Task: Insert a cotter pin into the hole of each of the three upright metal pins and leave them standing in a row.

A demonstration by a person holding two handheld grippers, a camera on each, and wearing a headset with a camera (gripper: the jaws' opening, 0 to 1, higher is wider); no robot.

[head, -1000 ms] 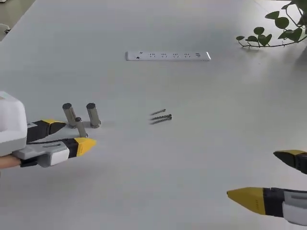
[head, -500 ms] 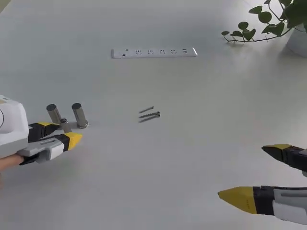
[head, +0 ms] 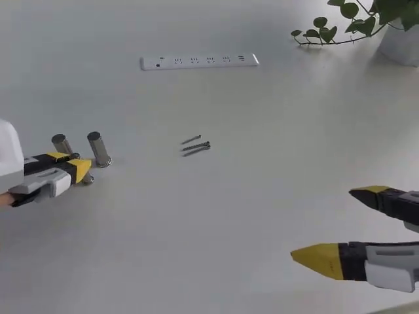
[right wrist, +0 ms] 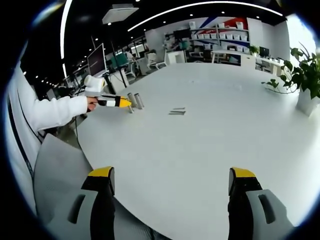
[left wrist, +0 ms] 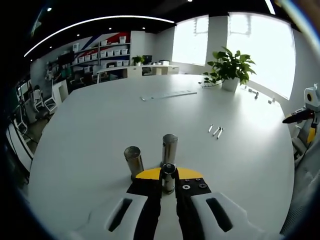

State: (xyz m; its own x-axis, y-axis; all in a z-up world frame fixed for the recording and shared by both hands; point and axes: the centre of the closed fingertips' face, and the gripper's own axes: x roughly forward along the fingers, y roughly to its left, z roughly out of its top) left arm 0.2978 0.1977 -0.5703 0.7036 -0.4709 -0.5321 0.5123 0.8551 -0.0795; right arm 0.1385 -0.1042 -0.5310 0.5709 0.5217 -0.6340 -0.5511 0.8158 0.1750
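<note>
Leave the right gripper (head: 321,224) hovering low over the near counter (head: 216,255), jaws wide apart and empty, ready to fetch.

Farther out on the left, keep the left gripper (head: 77,166) clamped on the nearest metal pin (left wrist: 168,175), jaws drawn in to a narrow gap against both sides of the shaft. Hold it upright and steady. Leave the cross hole clear of the jaws. Cannot make that hole out here, so find it and turn it toward the right side before bringing anything in. Avoid nudging the second metal pin (left wrist: 133,160) and third metal pin (left wrist: 169,147), standing just beyond the jaw tips.

Further on, mid-counter and well apart from those, reach for the three cotter pins (head: 195,146) lying close together. Take one only, pinched near the head end, probably lightly and square, being thin and likely to skid or twist.

Disregard the power strip (head: 200,61) and the potted plant (head: 400,40) at the far side.
</note>
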